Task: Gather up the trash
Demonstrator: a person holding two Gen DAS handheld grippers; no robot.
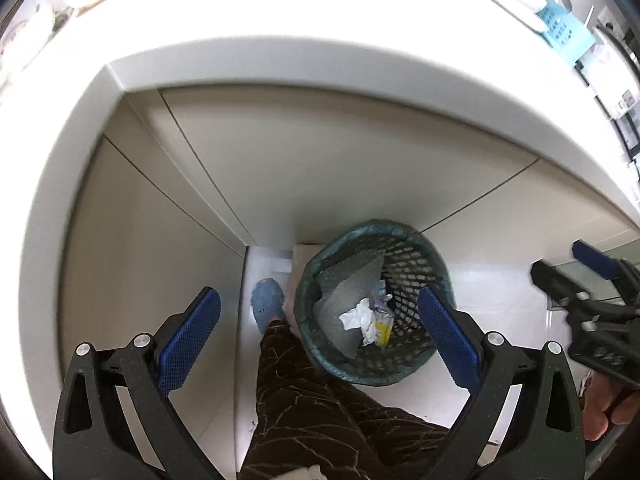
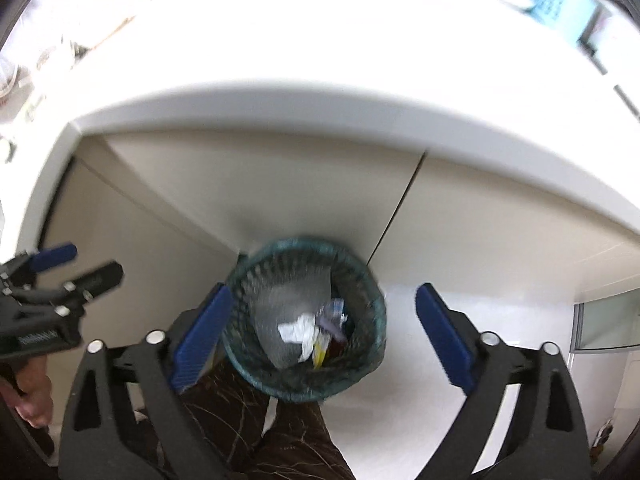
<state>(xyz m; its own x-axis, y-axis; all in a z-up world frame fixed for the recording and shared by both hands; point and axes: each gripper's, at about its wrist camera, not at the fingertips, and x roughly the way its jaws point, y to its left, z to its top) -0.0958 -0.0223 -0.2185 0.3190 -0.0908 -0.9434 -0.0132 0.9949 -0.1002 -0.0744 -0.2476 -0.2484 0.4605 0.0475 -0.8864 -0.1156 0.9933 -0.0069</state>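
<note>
A dark mesh waste bin (image 1: 416, 264) with a teal liner stands on the white floor against the cabinet. Inside lie a crumpled white paper (image 1: 356, 316), a yellow wrapper (image 1: 382, 330) and a grey sheet (image 1: 348, 276). My left gripper (image 1: 318, 300) hangs above the bin, open, with nothing between its blue pads. My right gripper (image 2: 324, 292) is also above the bin (image 2: 280, 268), open wide and empty; the white paper (image 2: 298, 330) lies far below it. Each gripper shows at the edge of the other's view: the right gripper (image 1: 558, 260), the left gripper (image 2: 92, 260).
A white counter (image 1: 280, 64) overhangs beige cabinet doors (image 1: 320, 168) behind the bin. A person's leg in brown trousers (image 1: 304, 380) and a blue slipper (image 1: 266, 300) stand just left of the bin. A light blue basket (image 1: 560, 26) sits on the counter at far right.
</note>
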